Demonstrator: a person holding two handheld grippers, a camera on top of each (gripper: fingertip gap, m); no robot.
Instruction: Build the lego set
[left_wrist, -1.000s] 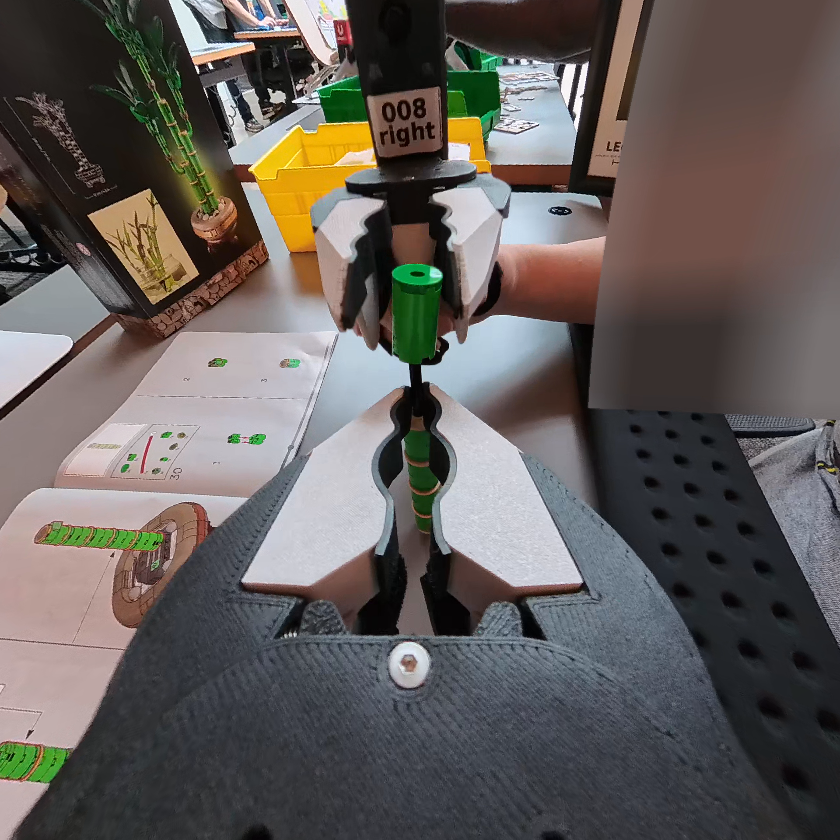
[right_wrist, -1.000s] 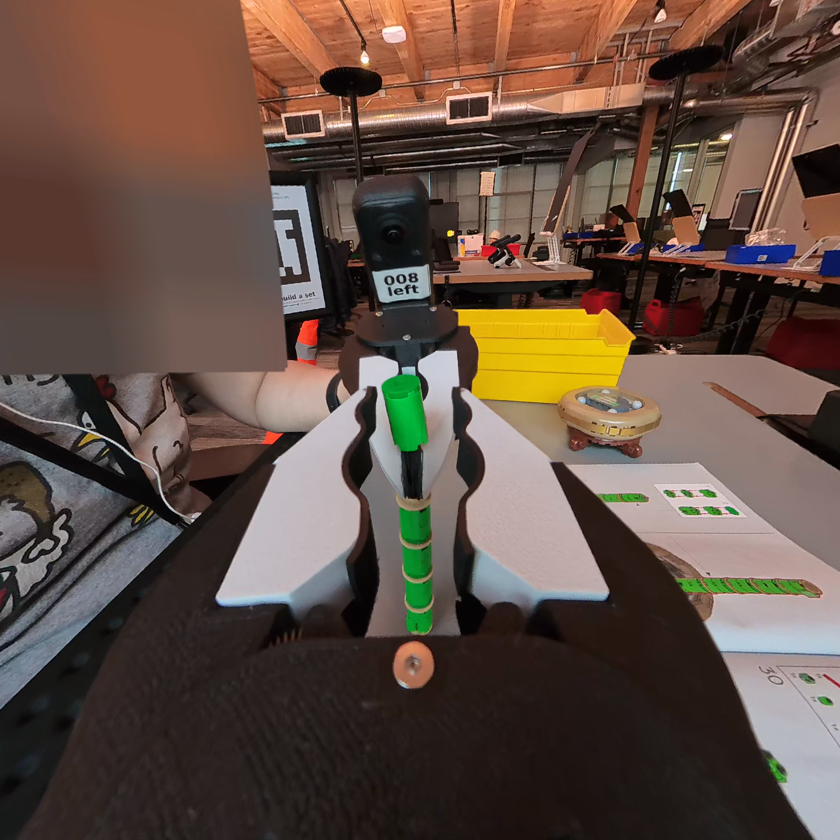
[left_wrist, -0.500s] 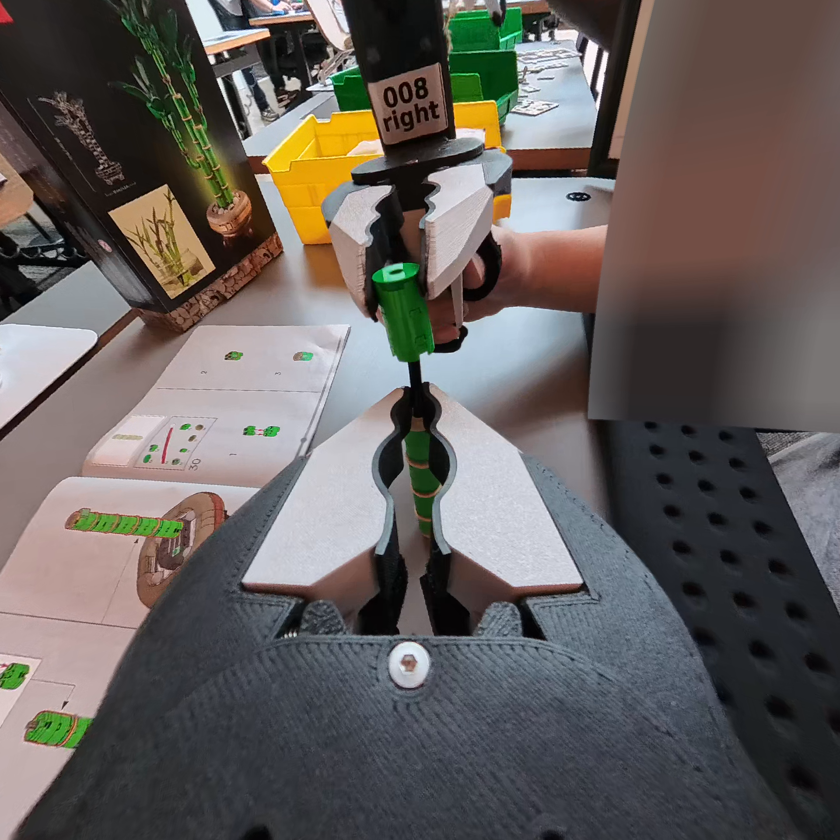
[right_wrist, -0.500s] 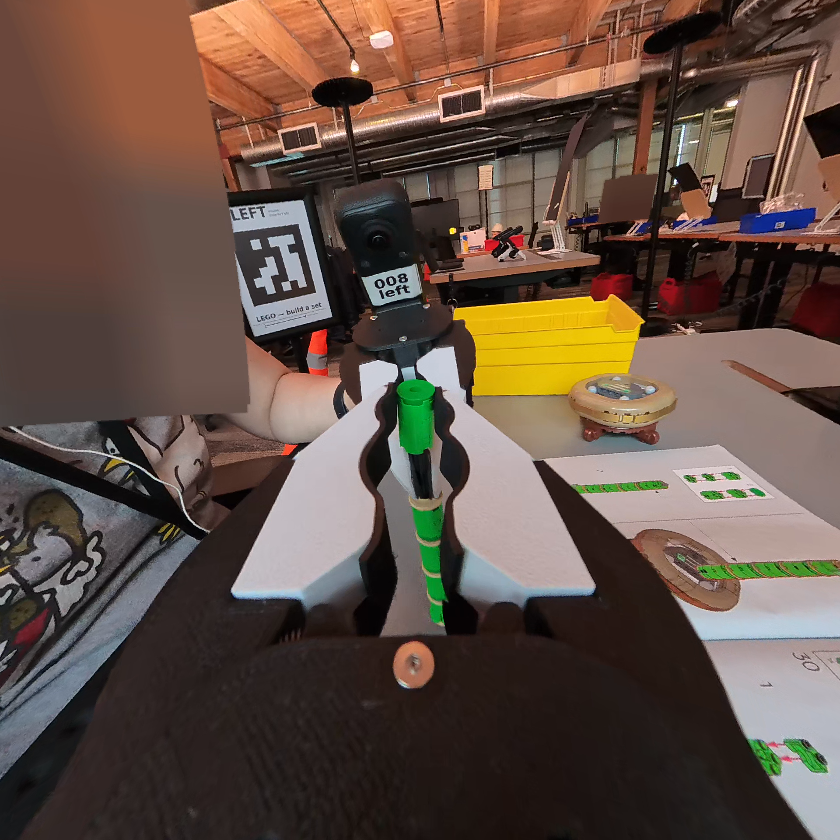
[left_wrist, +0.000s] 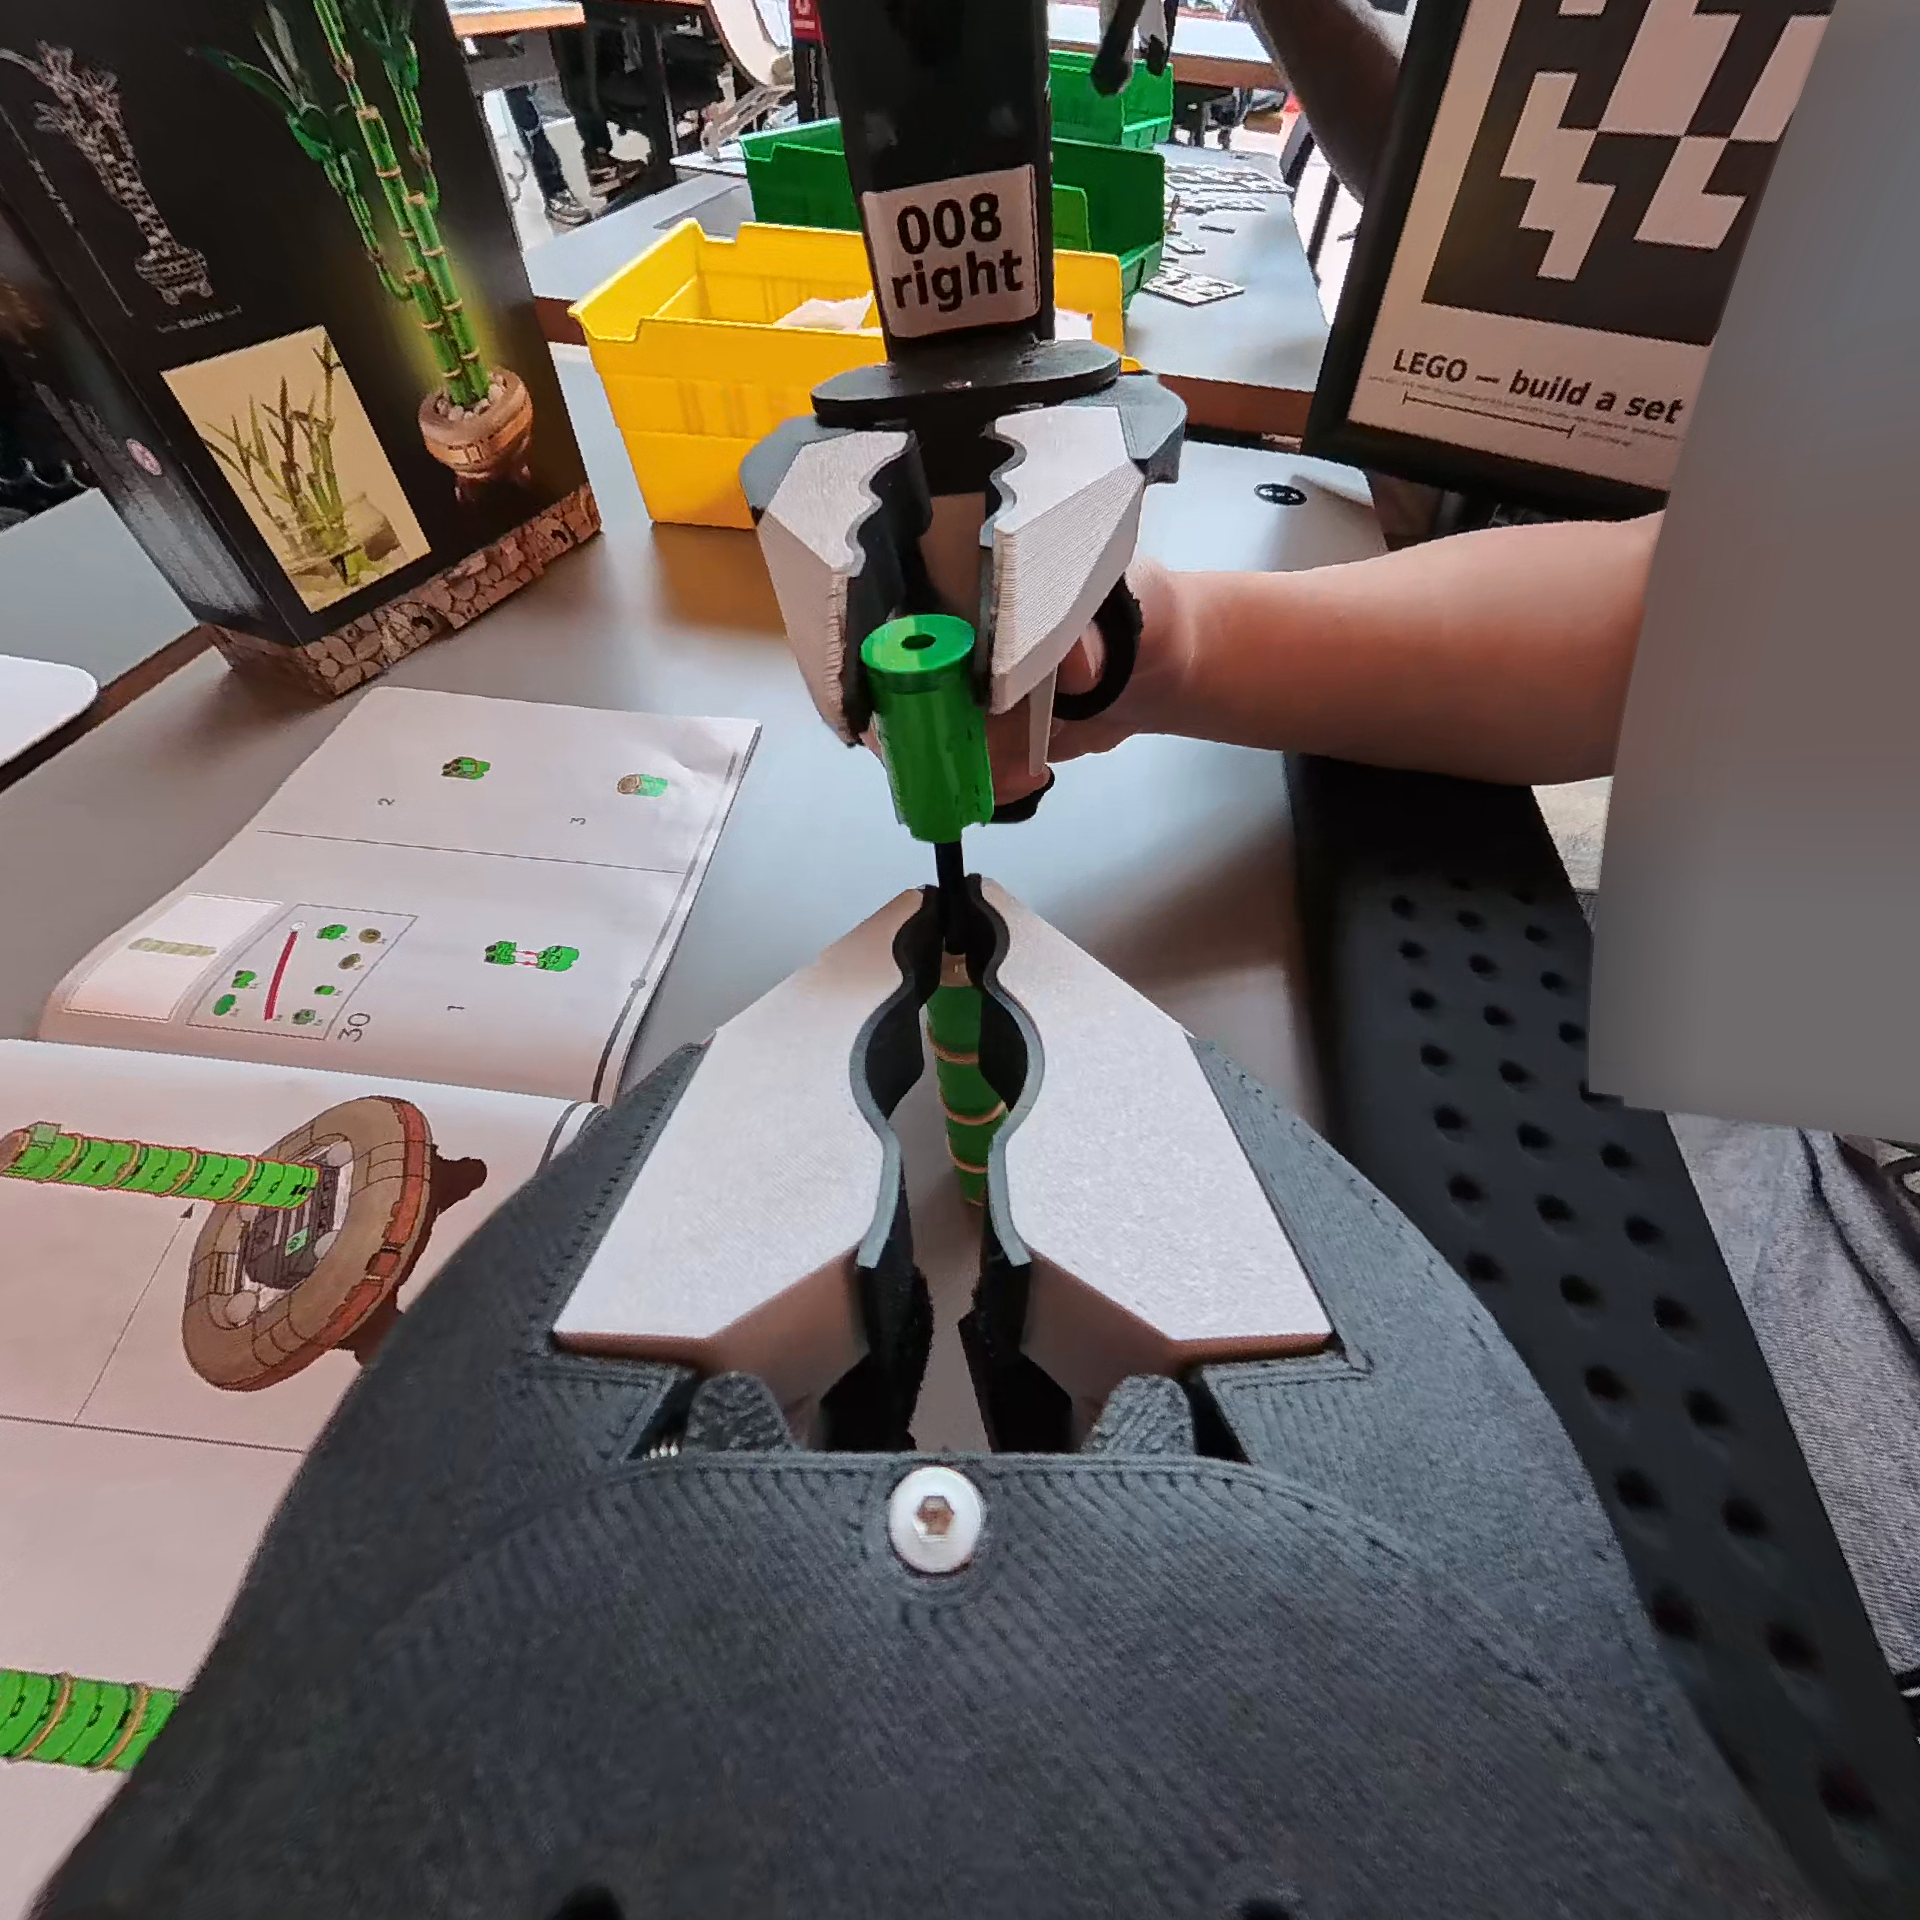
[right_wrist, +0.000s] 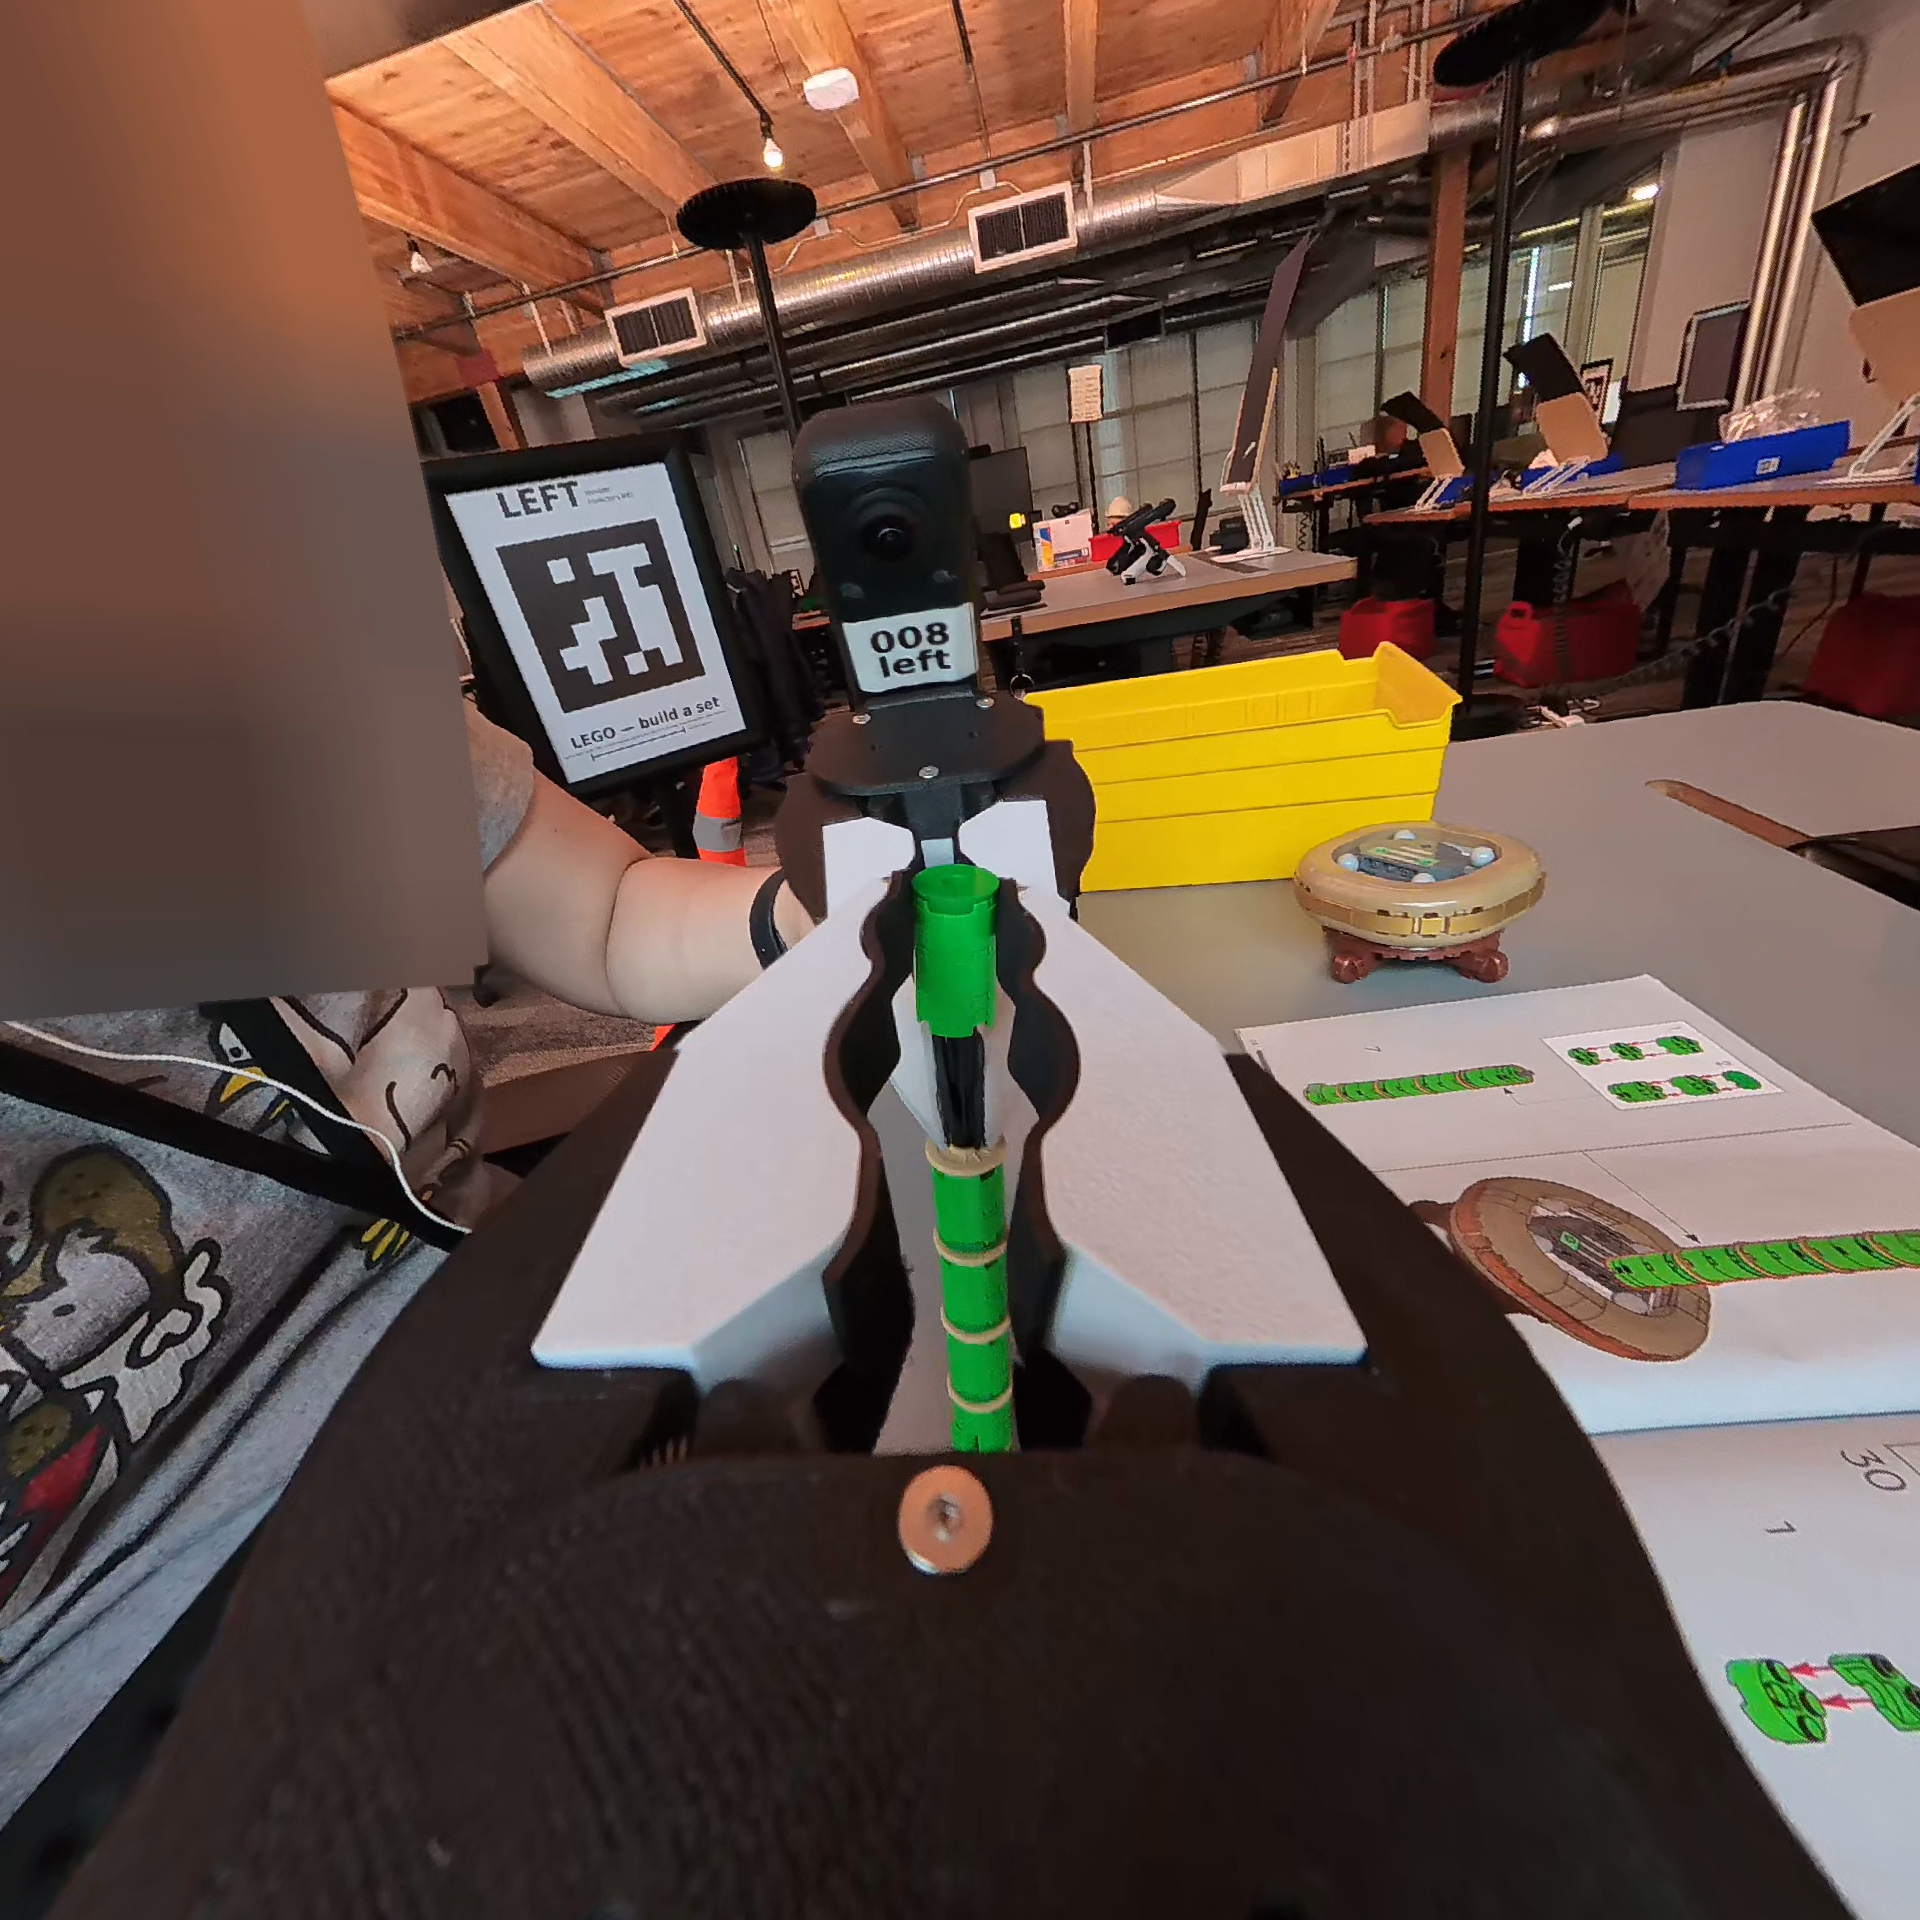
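A green bamboo stalk with tan rings (left_wrist: 961, 1081) hangs on a black axle (left_wrist: 948, 868), seen through the gap between my left fingers. My left gripper (left_wrist: 951, 902) is shut on the axle just above the stalk. A plain green cylinder (left_wrist: 925, 727) sits on the axle's upper end, and my right gripper (left_wrist: 935, 717) is shut on it from the opposite side. In the right wrist view the cylinder (right_wrist: 954, 956) sits at my right gripper's tips (right_wrist: 954, 896), with the axle (right_wrist: 961, 1091) and the stalk (right_wrist: 971, 1299) below and the left gripper (right_wrist: 951, 1117) facing me.
The tan and brown pot base (right_wrist: 1418, 894) stands on the grey table beside a yellow bin (right_wrist: 1247, 769). The open instruction booklet (left_wrist: 416, 883) lies to the left. The set's box (left_wrist: 260, 364) stands at the back left. A black perforated seat (left_wrist: 1507, 1143) is on the right. Tip to tip, the grippers are about 5 centimetres apart.
Both grippers have shifted and tilted together with the stalk assembly. The cylinder now leans slightly left on the axle. Both grips are unchanged.
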